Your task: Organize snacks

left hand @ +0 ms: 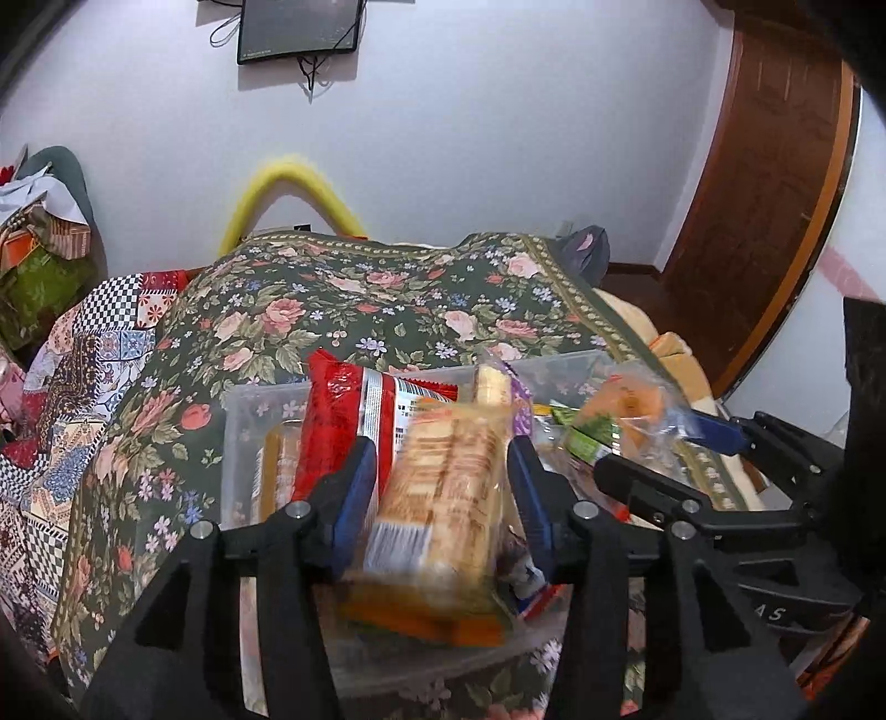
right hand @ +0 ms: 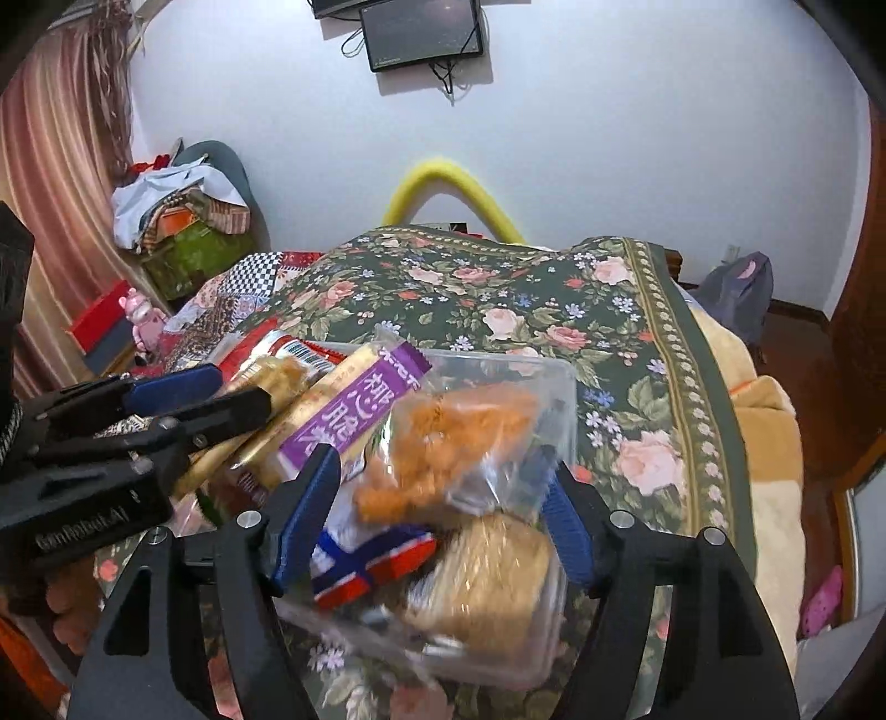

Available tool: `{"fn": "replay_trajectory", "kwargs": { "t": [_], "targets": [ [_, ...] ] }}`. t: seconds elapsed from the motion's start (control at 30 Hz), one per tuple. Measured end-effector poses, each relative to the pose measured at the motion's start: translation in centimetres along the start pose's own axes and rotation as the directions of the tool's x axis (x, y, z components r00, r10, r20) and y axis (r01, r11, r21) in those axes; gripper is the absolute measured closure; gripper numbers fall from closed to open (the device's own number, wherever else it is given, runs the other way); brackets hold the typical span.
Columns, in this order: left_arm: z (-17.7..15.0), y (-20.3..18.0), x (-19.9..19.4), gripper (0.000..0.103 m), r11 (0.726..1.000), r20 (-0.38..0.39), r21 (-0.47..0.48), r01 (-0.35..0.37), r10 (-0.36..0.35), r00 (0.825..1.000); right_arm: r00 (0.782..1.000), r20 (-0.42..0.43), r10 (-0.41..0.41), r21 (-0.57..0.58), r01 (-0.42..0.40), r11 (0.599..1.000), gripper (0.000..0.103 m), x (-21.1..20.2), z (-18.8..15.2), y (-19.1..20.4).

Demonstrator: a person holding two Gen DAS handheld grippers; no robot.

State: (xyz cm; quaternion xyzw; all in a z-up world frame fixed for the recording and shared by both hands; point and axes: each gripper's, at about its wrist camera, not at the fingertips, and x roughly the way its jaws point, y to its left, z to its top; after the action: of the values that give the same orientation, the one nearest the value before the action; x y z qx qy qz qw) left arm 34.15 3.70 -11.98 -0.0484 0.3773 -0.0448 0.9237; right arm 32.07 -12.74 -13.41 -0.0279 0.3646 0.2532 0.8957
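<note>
My left gripper (left hand: 443, 487) pinches a tan cracker pack (left hand: 443, 498), its blue pads (left hand: 354, 487) pressed against both sides of the wrapper, which is blurred and tilted over the clear plastic bin (left hand: 249, 421) sitting on the floral bedspread (left hand: 343, 299). Just behind that pack, a red snack bag (left hand: 343, 404) stands upright in the bin, leaning against a purple-ended wafer pack (left hand: 515, 399). My right gripper (right hand: 443, 498) is spread wide on either side of a clear bag of orange snacks (right hand: 454, 437); I cannot tell whether either pad actually touches the bag, so I would not call it a grip. From the right wrist view, the purple pack (right hand: 354, 410) lies slanted across the left part of the bin, its white characters visible, and a round tan bun in clear wrap (right hand: 487, 570) rests just below the orange bag. A small blue, white and red packet (right hand: 371, 565) sits beside the bun, near my left pad. The bin's rim (right hand: 565, 387) shows past the orange bag, and everything in it is heaped and overlapping. A yellow foam tube (right hand: 454, 183) arches behind the bed, under a dark screen (right hand: 423, 33) hanging on the white wall. At the left edge of the right wrist view my other gripper (right hand: 210, 399) reaches in over the bin.
</note>
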Motion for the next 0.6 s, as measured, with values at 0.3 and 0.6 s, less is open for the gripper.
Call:
{"fn": "replay_trajectory", "kwargs": {
  "t": [0.3, 0.6],
  "targets": [
    [-0.4, -1.2, -9.8, 0.054, 0.999, 0.167, 0.027, -0.017, 0.013, 0.986, 0.990, 0.139, -0.039, -0.056, 0.047, 0.997, 0.035, -8.0, 0.4, 2.0],
    [-2.5, -3.1, -22.8, 0.050, 0.997, 0.403, 0.060, -0.053, 0.024, 0.915, 0.925, 0.381, -0.001, -0.076, 0.032, 0.997, 0.027, -20.1, -0.3, 6.0]
  ]
}}
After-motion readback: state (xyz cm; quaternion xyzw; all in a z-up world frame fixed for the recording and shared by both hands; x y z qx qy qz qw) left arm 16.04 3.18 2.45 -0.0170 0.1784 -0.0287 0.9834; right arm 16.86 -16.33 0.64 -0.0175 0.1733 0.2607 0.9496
